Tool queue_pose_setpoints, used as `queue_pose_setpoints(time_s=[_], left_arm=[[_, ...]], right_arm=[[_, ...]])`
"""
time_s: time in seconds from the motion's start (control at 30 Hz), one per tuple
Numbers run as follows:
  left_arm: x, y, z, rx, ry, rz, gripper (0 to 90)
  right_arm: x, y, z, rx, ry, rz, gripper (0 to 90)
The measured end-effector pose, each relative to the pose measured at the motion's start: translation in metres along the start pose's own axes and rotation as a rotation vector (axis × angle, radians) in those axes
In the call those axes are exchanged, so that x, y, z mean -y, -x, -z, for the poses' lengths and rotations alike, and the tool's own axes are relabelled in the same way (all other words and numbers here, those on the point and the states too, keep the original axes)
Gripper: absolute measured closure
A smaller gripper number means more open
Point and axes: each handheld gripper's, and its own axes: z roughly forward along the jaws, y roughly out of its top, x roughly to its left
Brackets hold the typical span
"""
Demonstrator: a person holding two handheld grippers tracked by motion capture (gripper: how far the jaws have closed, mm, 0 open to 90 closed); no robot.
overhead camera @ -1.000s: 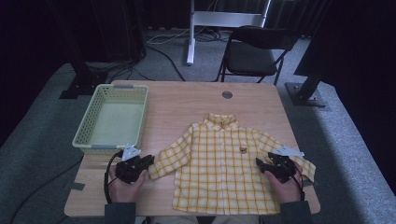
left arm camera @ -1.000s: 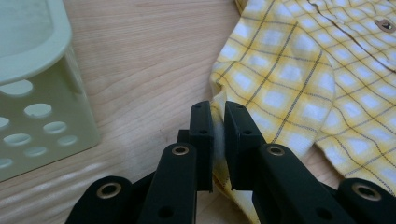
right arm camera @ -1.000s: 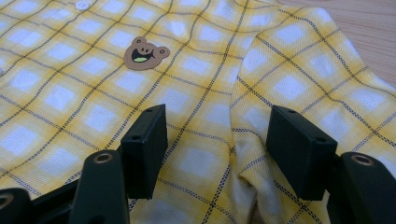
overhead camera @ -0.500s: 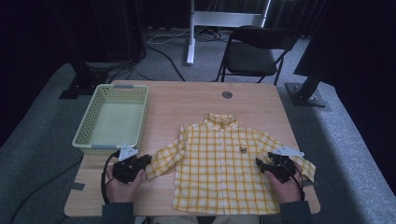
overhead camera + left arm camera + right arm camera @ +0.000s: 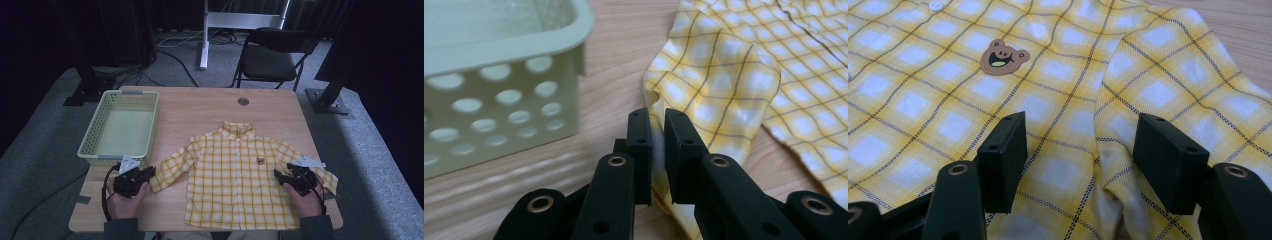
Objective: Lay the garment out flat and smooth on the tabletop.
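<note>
A person is sitting at a wooden table (image 5: 200, 107) with a two-jaw gripper in each hand, working on a small yellow checked shirt (image 5: 235, 175) that is lying flat, front up, collar pointing away from them. A pale green basket (image 5: 92, 135) is standing at the far left of the table, empty as far as I can see.

The left gripper (image 5: 148, 173) is clamping the cuff end of the shirt's left-hand sleeve (image 5: 704, 90); in the left gripper view its jaws are standing almost together with a fold of yellow cloth pinched between them, and the basket wall is just beside it. The right gripper (image 5: 278, 176) is resting over the other sleeve near where it is joining the body; its jaws are standing wide apart, straddling a ridge of fabric without pressing on it. A little brown bear patch (image 5: 1004, 56) is sitting on the chest just ahead of those jaws.

It looks as though the step in hand is taking hold of both sleeves, probably to fold them inward. I judge the next move is calling for the right gripper to be closing on that ridge of cloth, catching only the sleeve layer, before either hand is lifting.
</note>
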Motion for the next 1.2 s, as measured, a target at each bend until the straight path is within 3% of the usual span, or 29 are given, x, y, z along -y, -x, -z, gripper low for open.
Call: queue_pose_setpoints(time_s=[0.47,1.0,1.1,1.2], left_arm=[[0.001,-0.023,0.007,-0.045,0.009,0.047,82.5],[0.002,-0.037,0.008,-0.053,0.018,0.087,81.2],[0.003,-0.038,0.012,-0.057,0.020,0.091,74.7],[0.004,-0.039,0.021,-0.058,0.053,0.109,66.3]], right_arm=[[0.000,0.000,0.000,-0.001,0.000,-0.001,37.7],[0.000,0.000,0.000,-0.001,0.000,-0.001,37.7],[0.000,0.000,0.000,-0.001,0.000,-0.001,37.7],[0.000,0.000,0.000,-0.001,0.000,-0.001,37.7]])
